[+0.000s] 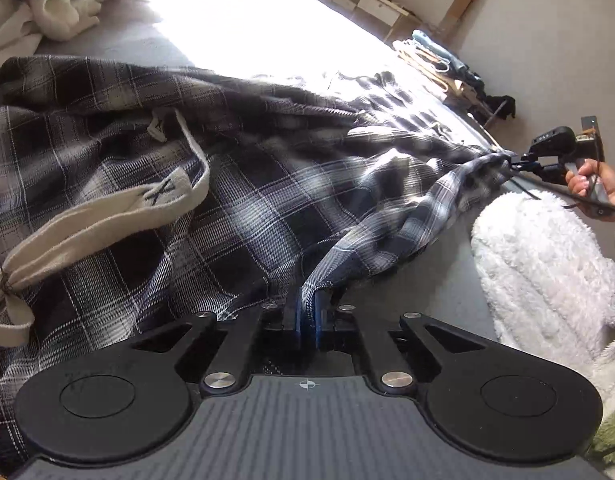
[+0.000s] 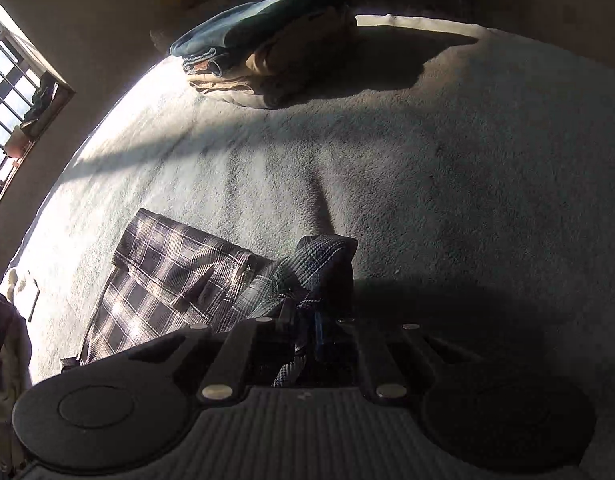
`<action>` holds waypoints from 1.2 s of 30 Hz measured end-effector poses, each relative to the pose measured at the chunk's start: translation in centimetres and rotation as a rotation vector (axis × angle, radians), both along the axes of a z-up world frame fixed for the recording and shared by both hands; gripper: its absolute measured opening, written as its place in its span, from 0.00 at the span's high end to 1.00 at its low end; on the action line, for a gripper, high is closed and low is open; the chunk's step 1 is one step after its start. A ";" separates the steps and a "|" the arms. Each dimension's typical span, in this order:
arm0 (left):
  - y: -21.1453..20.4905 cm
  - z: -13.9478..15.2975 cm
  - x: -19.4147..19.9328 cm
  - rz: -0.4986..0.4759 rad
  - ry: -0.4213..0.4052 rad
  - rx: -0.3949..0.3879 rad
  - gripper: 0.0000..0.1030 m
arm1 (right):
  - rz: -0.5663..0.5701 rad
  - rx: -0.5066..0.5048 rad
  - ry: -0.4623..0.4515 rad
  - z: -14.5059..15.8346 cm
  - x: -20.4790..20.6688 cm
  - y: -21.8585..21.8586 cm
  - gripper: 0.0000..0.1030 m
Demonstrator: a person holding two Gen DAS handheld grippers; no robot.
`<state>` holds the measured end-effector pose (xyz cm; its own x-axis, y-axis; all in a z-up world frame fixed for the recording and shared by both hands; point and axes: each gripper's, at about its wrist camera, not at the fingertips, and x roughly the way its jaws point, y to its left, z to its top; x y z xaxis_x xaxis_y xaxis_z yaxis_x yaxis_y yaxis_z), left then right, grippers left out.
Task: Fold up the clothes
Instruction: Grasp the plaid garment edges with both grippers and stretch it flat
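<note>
My left tool (image 1: 307,312) is clenched on a narrow fold of the plaid garment (image 1: 235,200), the blue-and-white check pinched tight between its two blue pads. From that pinch a ridge of cloth runs up and to the right, away from me, to my right tool (image 1: 517,162), which grips the far end of the same edge. My right hand (image 1: 591,186) wraps the handle behind it.

In the right wrist view, the right tool (image 2: 305,320) is likewise clamped on a bunched wad of the plaid garment (image 2: 167,280), with cloth hanging down between the pads and the rest trailing off to the left of the tool.

To the left of my left tool the garment spreads wide and rumpled over the bed (image 1: 147,36). A cream drawstring (image 1: 107,216) with dark stitched crosses lies looped across it.

Just right of the left tool sits a fluffy white blanket (image 1: 547,268). Beyond the garment, at the upper left, is a heap of white and dark clothes (image 1: 47,12).

Ahead of my right tool the bed (image 2: 427,160) lies bare, half in sun and half in shadow. At its far edge stands a stack of folded clothes (image 2: 267,48), dark blue on top of tan. A barred window (image 2: 7,92) shows at the far left.
</note>
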<state>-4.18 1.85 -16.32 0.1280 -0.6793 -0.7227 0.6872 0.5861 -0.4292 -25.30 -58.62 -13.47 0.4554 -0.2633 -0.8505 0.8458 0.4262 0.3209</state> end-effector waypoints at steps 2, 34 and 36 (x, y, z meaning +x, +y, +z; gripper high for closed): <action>0.1 0.6 0.1 0.032 -0.002 0.000 0.93 | 0.007 0.070 0.042 -3.0 -0.2 -0.1 0.92; -4.7 -2.1 6.8 0.453 -0.484 0.155 0.00 | 0.036 0.025 0.149 -4.1 1.1 1.7 0.89; -4.9 -2.0 6.4 0.452 -0.483 0.157 0.00 | 0.034 0.027 0.143 -4.1 0.9 1.7 0.89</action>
<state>2.22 -3.01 -18.31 0.7080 -0.3748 -0.5985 0.4531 0.8912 -0.0220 -24.36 -56.89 -17.52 0.3369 -0.2258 -0.9141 0.8692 0.4479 0.2096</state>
